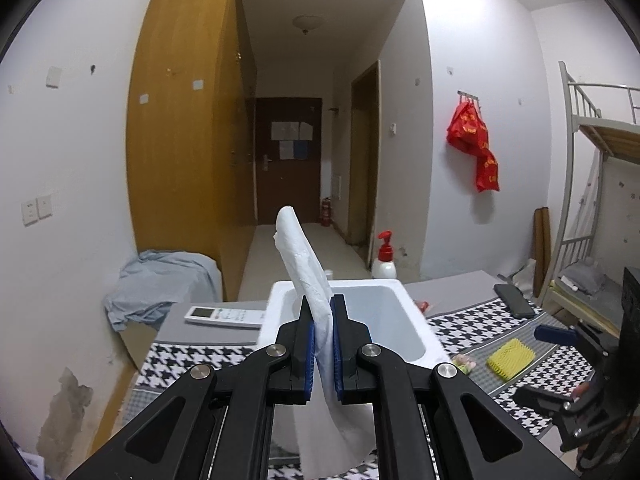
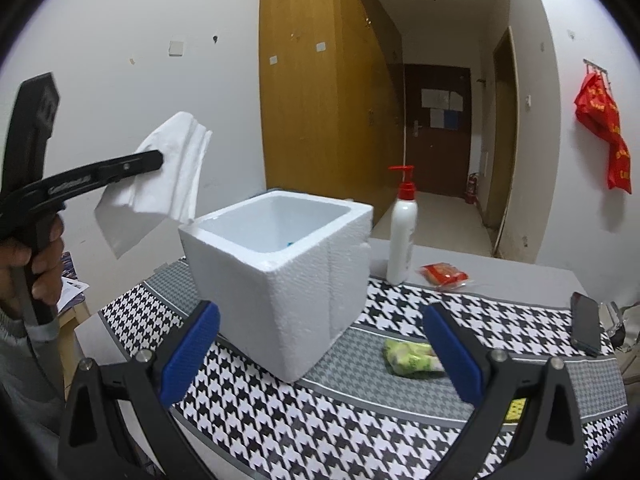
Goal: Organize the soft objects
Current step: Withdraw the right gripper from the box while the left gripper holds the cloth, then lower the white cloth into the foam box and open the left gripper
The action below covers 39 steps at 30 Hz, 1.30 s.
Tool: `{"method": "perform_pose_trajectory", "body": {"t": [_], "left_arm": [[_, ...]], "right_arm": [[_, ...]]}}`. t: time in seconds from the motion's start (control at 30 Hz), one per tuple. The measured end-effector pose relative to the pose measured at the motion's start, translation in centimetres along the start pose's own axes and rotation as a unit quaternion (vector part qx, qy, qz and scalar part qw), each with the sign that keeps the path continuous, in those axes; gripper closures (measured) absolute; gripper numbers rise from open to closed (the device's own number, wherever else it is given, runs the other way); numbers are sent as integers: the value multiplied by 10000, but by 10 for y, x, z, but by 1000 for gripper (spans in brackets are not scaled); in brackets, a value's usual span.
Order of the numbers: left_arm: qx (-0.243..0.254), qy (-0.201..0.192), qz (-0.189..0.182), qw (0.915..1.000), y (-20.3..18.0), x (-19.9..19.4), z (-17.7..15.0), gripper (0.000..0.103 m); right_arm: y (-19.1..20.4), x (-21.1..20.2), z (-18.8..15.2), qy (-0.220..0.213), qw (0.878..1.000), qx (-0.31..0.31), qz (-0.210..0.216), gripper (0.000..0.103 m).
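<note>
My left gripper point(image 1: 323, 344) is shut on a white cloth point(image 1: 308, 280), which stands up above the pads and hangs below them. It is held above the near side of an open white foam box point(image 1: 404, 312). In the right wrist view the same cloth point(image 2: 168, 188) hangs from the left gripper point(image 2: 158, 158), up and to the left of the foam box point(image 2: 280, 272). My right gripper point(image 2: 322, 354) is open, low over the table in front of the box. A green soft bundle point(image 2: 406, 358) lies just inside its right finger. A yellow spongy piece point(image 1: 511, 358) lies further right.
A houndstooth cloth point(image 2: 280, 412) covers the table. A white pump bottle point(image 2: 402, 236) and a red packet point(image 2: 444, 274) sit behind the box, a phone point(image 2: 586, 324) at the right edge, a remote point(image 1: 224, 316) at the left. Something blue point(image 2: 289, 244) shows inside the box.
</note>
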State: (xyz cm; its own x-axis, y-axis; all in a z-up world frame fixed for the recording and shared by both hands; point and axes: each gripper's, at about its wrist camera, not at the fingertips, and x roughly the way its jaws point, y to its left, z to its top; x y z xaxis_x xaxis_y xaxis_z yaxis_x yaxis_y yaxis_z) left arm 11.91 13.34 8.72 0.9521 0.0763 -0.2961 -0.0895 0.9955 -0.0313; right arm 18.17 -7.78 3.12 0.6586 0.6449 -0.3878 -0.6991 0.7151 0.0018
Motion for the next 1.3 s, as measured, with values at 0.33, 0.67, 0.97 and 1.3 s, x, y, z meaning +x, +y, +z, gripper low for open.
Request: {"method": "perform_pose_trajectory", "body": {"t": [0.33,0.67,0.97,1.3], "left_arm": [[87,71,-275,9996,-16,28,13,95],[115,250,-449,9986,-31,53,15,95],[129,429,-405,9982,-37,72,15,95],[161,665,-271,9973,-38,96,11,95]], "right_arm": [[-16,-11,-13,43,9995,116,-307,0],[-40,-19,-22,36,9978,420,-518,0],[-50,-24,-30,65,9966,531,-627,0],[-59,-28,-39,116,9943,705,-787,1]]}}
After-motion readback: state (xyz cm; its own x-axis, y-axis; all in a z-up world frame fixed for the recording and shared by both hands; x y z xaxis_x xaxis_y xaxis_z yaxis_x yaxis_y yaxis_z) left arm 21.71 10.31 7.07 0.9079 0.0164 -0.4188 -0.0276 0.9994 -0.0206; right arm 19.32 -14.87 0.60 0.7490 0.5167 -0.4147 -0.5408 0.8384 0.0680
